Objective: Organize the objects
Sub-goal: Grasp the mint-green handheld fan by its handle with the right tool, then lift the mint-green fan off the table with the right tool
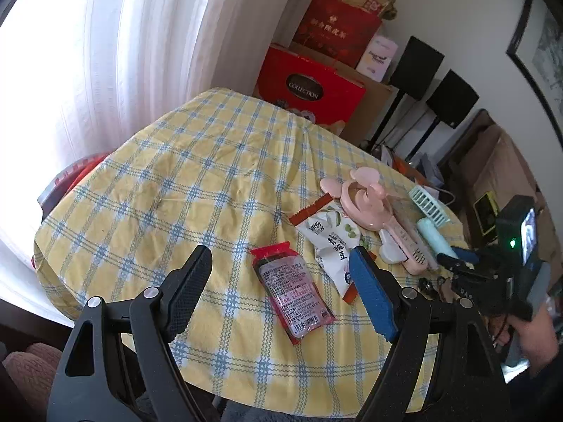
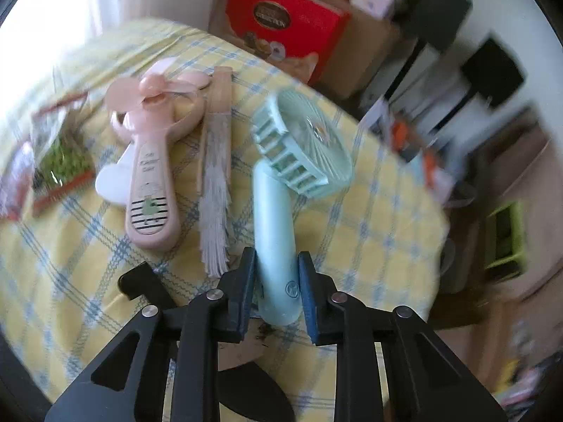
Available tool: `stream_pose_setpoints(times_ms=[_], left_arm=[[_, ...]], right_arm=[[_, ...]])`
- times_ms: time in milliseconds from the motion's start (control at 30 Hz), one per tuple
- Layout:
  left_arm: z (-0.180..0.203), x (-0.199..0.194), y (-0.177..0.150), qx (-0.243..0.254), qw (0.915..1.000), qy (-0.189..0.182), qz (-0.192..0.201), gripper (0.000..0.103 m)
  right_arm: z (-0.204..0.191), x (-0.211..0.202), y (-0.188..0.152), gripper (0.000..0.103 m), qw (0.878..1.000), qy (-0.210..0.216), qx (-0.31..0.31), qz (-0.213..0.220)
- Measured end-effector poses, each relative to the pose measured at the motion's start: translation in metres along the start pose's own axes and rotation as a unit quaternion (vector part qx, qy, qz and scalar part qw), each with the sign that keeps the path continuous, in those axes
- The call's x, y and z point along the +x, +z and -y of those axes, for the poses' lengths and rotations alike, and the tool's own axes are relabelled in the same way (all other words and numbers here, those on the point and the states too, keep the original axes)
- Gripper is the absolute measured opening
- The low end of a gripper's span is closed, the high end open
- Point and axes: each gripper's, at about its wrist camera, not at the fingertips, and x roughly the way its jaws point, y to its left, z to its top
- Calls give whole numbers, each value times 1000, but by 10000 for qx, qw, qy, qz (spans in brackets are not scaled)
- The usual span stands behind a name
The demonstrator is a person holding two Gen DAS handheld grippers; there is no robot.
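The right gripper [image 2: 276, 281] pinches the mint hand fan [image 2: 278, 218] low on its handle, a pad on either side, the fan head tilted up and away ahead of the fingers; gripping near the butt probably lets the whole fan be lifted clear of its neighbours. Just left of that claw lie a pale brush [image 2: 215, 176] and, beyond it, the pink hand fan [image 2: 155, 161], side by side on the checked tablecloth [image 2: 369, 211], as if gathered into one group. The left gripper [image 1: 281, 288] hangs spread and empty over the cloth, with the red-edged packet [image 1: 293, 292] lying between and beyond its fingers and the white snack bag [image 1: 329, 242] just ahead by its blue pad, likely the next to be sorted. Counted: two fans, one brush, two packets, two grippers.
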Motion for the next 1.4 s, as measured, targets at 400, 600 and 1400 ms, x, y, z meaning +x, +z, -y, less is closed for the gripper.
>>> stream_pose_setpoints(times_ms=[400,600,1400], left_arm=[[-23,-14,15,-323,9993,122,153,78],[-21,-23,18,-298,9992,83,252,78],[22,-15,1,418,9986,-326,39,78]], right_arm=[[-15,-124,-15,22,9838,1198,1141,690],[8,-141,-20,22,9214,2819,2535,855],[53,-105,-139,57,9092,2328,3426,-418]])
